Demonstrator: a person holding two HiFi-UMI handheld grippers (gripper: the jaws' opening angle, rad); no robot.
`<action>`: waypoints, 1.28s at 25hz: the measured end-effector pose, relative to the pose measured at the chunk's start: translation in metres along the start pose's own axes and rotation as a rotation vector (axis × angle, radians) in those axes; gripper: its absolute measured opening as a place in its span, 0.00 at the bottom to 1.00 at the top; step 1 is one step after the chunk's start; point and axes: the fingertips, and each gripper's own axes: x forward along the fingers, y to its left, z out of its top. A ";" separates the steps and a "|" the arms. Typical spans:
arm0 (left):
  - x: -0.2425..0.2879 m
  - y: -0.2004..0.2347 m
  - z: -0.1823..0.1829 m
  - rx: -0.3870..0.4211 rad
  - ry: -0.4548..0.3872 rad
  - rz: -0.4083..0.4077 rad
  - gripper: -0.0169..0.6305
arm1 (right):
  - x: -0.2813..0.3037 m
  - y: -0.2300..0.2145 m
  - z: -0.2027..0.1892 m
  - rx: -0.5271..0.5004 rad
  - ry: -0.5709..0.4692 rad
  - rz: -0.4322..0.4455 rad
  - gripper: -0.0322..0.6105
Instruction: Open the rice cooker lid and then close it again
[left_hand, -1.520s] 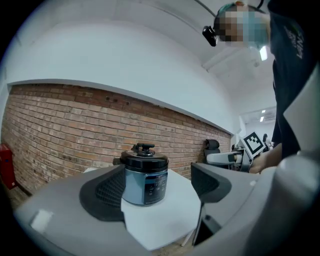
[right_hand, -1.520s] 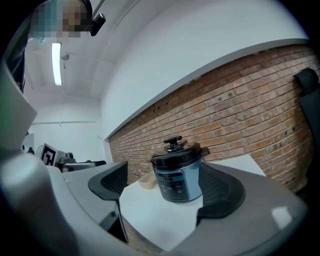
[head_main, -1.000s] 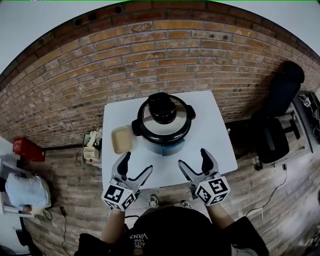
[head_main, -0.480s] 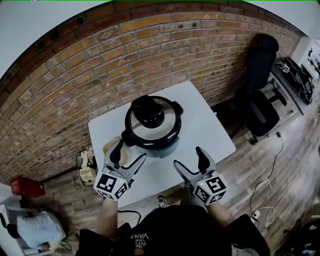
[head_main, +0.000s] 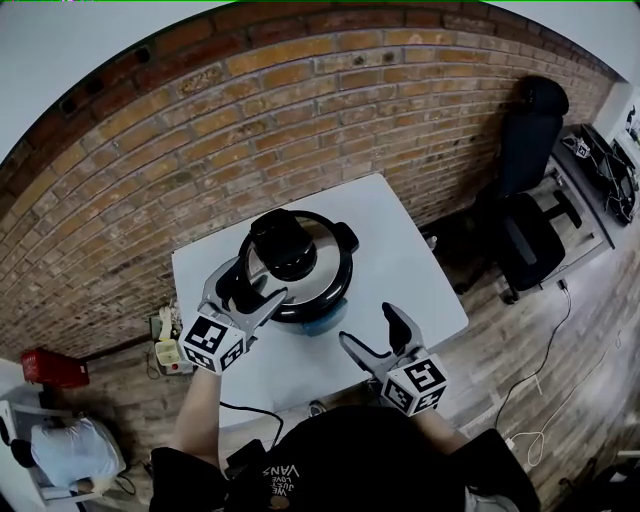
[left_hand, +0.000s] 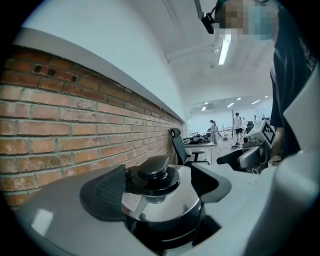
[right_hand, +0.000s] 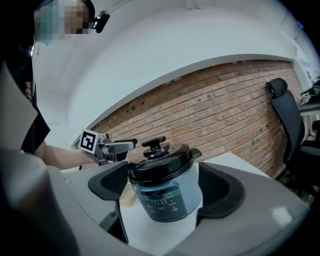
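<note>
A rice cooker (head_main: 300, 285) with a steel lid and a black knob (head_main: 285, 245) stands on the white table (head_main: 420, 270), its lid down. My left gripper (head_main: 248, 290) is open at the lid's left edge. In the left gripper view the knob (left_hand: 152, 167) lies just ahead between the open jaws of the left gripper (left_hand: 157, 182), untouched. My right gripper (head_main: 368, 328) hangs open over the table's front, short of the cooker. Its own view shows the rice cooker (right_hand: 165, 195) ahead, framed by the spread jaws of the right gripper (right_hand: 167, 185).
A brick wall (head_main: 300, 100) rises behind the table. A black office chair (head_main: 530, 220) stands to the right. A beige dish (right_hand: 128, 199) lies left of the cooker. A red box (head_main: 45, 368) and a power strip (head_main: 165, 350) sit on the floor at left.
The left gripper has moved forward and up from the table's front edge to the cooker lid. The right gripper has stayed near the front. The head camera has shifted.
</note>
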 end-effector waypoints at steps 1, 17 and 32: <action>0.006 0.001 0.000 0.014 0.012 -0.010 0.63 | 0.002 -0.005 0.002 -0.003 0.003 0.005 0.73; 0.067 0.004 -0.004 0.113 0.156 -0.177 0.63 | 0.023 -0.046 0.016 0.004 0.019 0.029 0.73; 0.087 -0.008 -0.020 0.099 0.304 -0.310 0.62 | 0.021 -0.054 0.015 0.033 0.010 0.007 0.73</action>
